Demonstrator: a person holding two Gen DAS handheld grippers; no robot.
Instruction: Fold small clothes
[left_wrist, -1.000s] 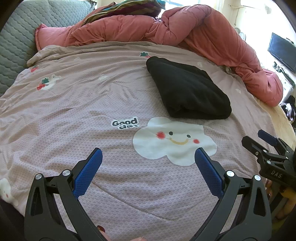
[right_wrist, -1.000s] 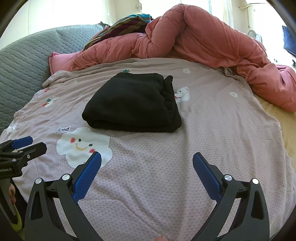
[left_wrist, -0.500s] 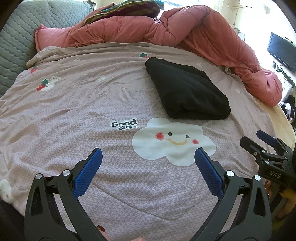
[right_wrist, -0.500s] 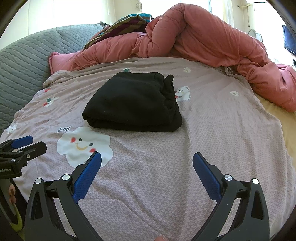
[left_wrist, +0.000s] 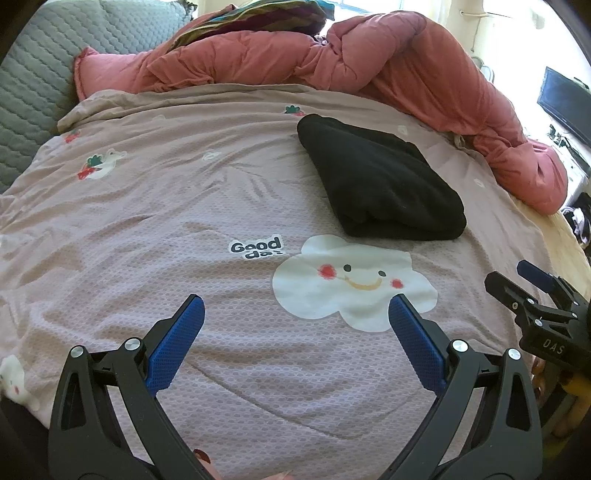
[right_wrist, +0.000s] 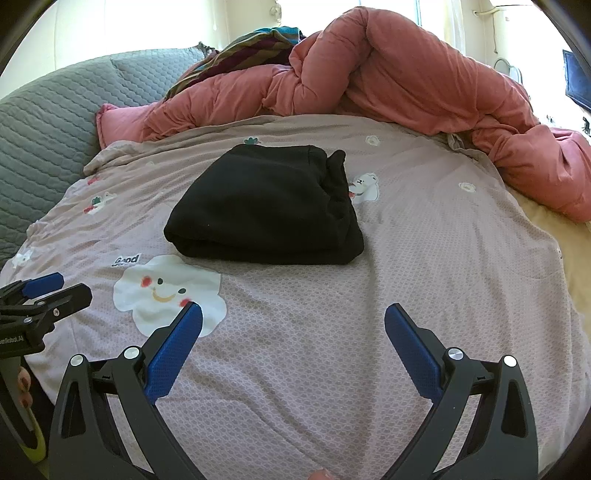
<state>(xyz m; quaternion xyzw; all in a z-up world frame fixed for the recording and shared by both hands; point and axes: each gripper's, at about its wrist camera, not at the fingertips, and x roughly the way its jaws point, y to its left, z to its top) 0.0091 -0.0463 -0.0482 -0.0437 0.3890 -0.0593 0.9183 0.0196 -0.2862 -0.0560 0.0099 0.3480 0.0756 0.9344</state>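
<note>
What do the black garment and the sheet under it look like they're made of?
Black garment: likely fleece or thick knit, matte and fuzzy, with plump rounded fold edges. Sheet: probably thin woven or knit cotton, matte mauve with a fine dimpled texture, printed cartoons and soft wrinkles.

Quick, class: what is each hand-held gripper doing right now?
Left hand-held gripper: open, holding nothing, above the mauve printed bedsheet.
Right hand-held gripper: open, holding nothing, short of the folded black fleece garment.
</note>
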